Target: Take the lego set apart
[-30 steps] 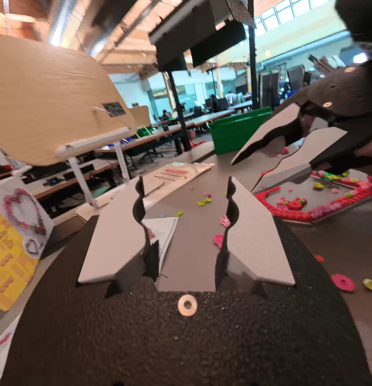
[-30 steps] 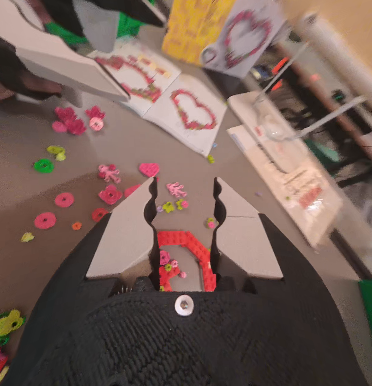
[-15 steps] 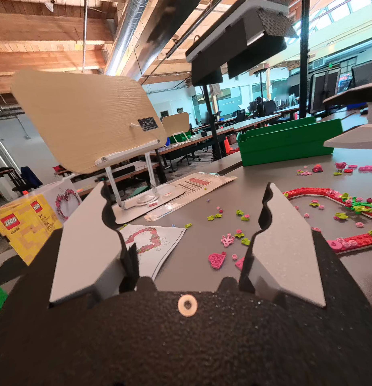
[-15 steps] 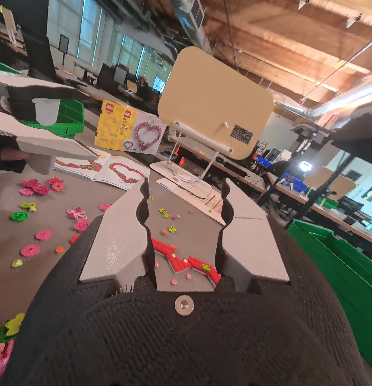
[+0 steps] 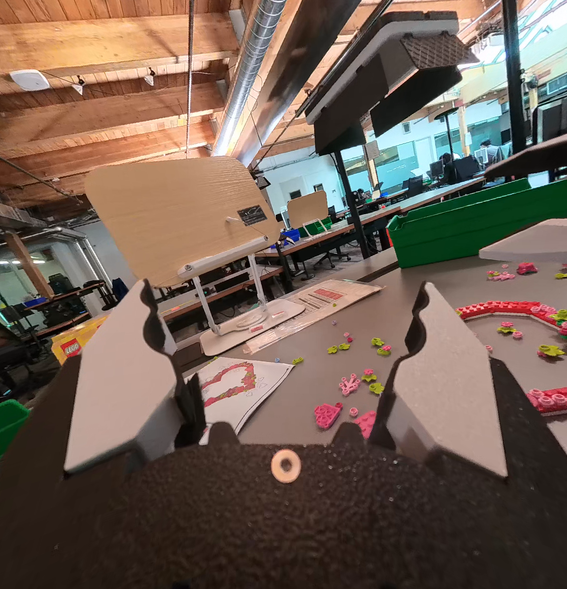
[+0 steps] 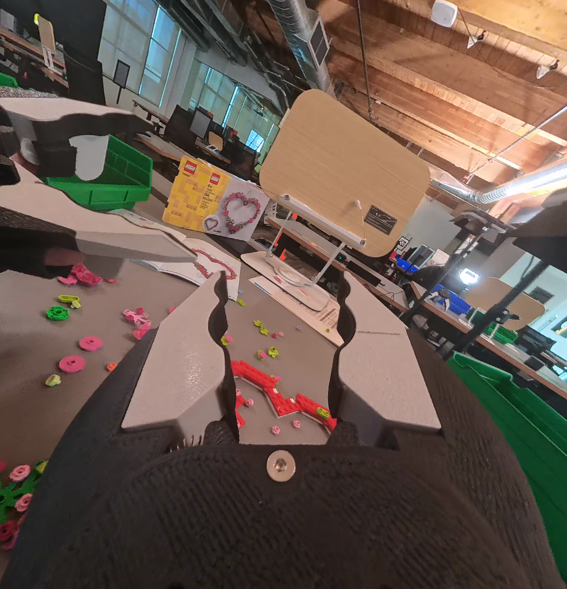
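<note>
The lego set is a red heart-shaped frame with pink and green flower pieces, flat on the grey table. In the right wrist view a stretch of the frame shows low between my fingers. Loose pink and green pieces lie scattered around it, with pink discs to the left. My left gripper is open wide and empty, above the table. It also shows at the upper left of the right wrist view, open. My right gripper is open and empty above the frame.
A wooden book stand stands at the table's far edge with a laminated sheet beside it. An open booklet and the yellow set box lie to the left. Green bins sit at the sides.
Both grippers have tilted up from the table to look level across it. My left gripper's jaws have opened wider. The right gripper has drawn off to the right edge of the left view.
</note>
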Available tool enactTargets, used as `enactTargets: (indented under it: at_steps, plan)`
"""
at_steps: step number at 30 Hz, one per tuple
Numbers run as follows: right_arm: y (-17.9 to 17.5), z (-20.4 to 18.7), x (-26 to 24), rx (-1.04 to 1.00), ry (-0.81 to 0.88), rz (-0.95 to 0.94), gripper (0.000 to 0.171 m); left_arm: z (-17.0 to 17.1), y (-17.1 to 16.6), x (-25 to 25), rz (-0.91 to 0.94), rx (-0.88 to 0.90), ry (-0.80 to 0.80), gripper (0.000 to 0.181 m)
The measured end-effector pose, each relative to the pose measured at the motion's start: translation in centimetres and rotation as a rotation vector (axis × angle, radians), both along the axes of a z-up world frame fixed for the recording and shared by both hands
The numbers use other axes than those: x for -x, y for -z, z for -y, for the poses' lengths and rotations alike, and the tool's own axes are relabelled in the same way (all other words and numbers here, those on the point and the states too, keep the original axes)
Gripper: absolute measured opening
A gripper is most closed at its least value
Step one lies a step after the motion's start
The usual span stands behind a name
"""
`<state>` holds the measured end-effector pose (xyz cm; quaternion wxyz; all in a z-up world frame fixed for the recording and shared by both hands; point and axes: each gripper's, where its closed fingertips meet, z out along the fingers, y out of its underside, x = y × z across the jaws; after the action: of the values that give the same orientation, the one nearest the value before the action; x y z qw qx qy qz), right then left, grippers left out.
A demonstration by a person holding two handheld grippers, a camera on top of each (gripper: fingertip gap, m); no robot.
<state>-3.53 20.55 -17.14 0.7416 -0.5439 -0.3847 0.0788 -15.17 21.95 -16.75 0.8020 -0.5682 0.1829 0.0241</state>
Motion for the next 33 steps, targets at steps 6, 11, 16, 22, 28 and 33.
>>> enactTargets:
  at_steps: [6,11,16,22,28,33]
  plan:
    - [0.2,0.1,0.8,-0.016,0.006,0.049,0.069,-0.6,1.0,0.7,0.029,0.018,-0.031,0.157]
    - [0.9,0.0,1.7,0.014,-0.013,0.065,0.069,-0.9,2.3,0.7,-0.029,0.026,-0.050,0.157]
    - [1.6,-0.2,2.1,0.044,-0.019,0.072,0.069,-0.8,1.7,0.7,-0.080,0.001,-0.062,0.157]
    - [1.7,0.2,1.9,0.112,-0.091,-0.019,0.069,-1.0,-0.1,0.1,-0.074,-0.049,-0.058,0.157]
    - [0.2,0.1,-3.9,0.176,-0.161,-0.093,0.069,-1.2,-0.3,-3.4,0.006,0.230,0.218,0.134]
    - [1.2,-4.6,-19.3,0.231,0.200,-0.151,0.049,-1.4,-2.1,-4.1,0.036,0.359,0.407,0.121]
